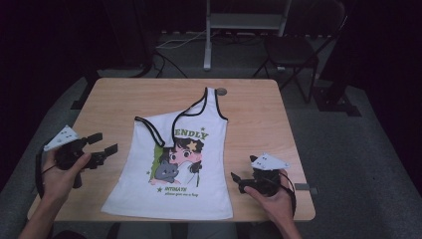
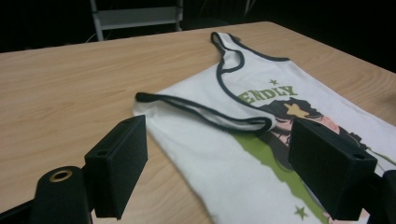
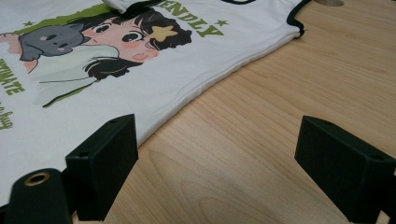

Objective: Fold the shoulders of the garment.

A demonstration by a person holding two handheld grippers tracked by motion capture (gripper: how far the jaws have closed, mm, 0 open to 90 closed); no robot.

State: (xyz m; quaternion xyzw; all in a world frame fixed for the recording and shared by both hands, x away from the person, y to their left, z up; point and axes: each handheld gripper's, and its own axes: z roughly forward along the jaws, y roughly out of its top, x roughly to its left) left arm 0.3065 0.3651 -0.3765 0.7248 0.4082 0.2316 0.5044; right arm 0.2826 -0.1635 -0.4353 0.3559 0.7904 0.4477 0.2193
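Jaws of both the left gripper (image 1: 103, 144) and right gripper (image 1: 243, 180) stood apart, flanking the white tank top (image 1: 189, 174) flat on the desk (image 1: 114, 99).

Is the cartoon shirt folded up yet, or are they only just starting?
Only just starting, it seems. One strap of the white tank top is already flipped over onto the chest; the rest lies flat on the wooden table, print up. Nothing is in hand: the left claw and right claw are open, one beside each edge. Probably all the folding remains.
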